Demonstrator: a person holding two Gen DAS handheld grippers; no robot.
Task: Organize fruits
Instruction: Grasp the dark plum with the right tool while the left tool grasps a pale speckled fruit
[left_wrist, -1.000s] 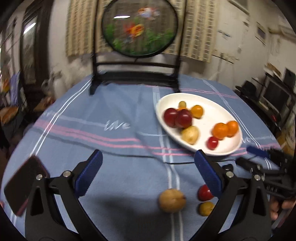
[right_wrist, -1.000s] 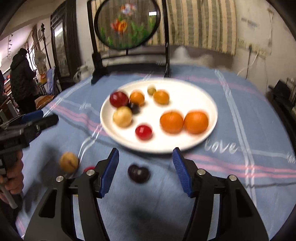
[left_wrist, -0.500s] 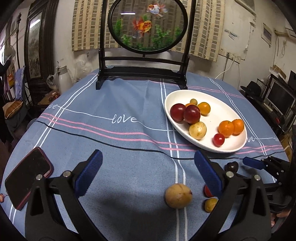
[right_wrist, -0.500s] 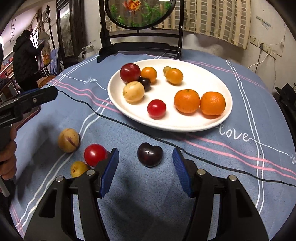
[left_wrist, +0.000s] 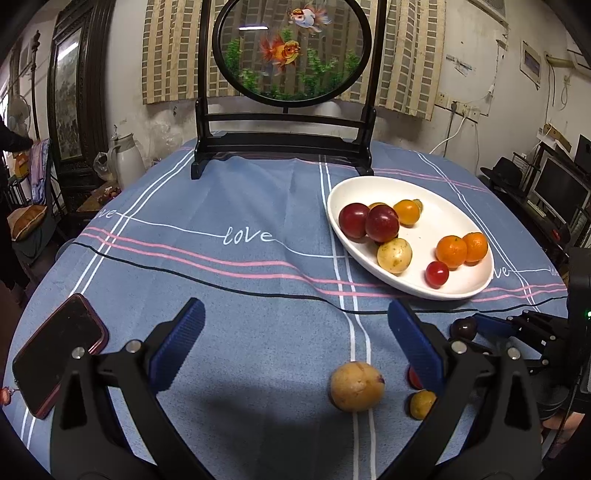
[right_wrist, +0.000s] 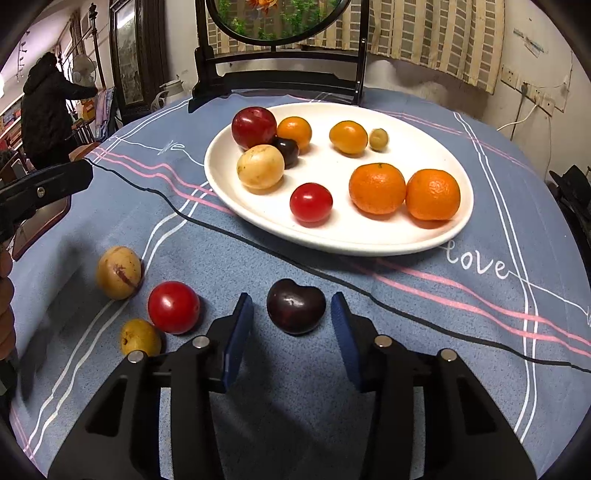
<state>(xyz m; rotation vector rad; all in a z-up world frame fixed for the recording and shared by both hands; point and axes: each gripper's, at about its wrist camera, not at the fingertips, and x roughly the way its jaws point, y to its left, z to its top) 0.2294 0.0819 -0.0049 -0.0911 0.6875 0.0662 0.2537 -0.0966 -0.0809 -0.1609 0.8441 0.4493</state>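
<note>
A white plate (right_wrist: 413, 122) holds several fruits: red plums, oranges, a yellow fruit, a cherry tomato. On the blue cloth in front lie a dark cherry (right_wrist: 295, 306), a red tomato (right_wrist: 173, 307), a yellow-brown fruit (right_wrist: 119, 272) and a small yellow fruit (right_wrist: 140, 338). My right gripper (right_wrist: 292, 325) is open, its blue pads either side of the dark cherry, apart from it. My left gripper (left_wrist: 295, 343) is open and empty above the cloth; the yellow-brown fruit (left_wrist: 356, 386) lies just below between its fingers. The plate (left_wrist: 454, 218) sits to its far right.
A round goldfish screen on a black stand (left_wrist: 284, 147) stands at the table's back. A phone (left_wrist: 55, 350) lies at the left edge. A white kettle (left_wrist: 127, 162) and furniture stand beyond the table. A person (right_wrist: 44, 110) stands at far left.
My right gripper has moved forward and down, so the dark cherry now sits between its pads, and its jaws have narrowed. My left gripper has steadied and tilted up slightly.
</note>
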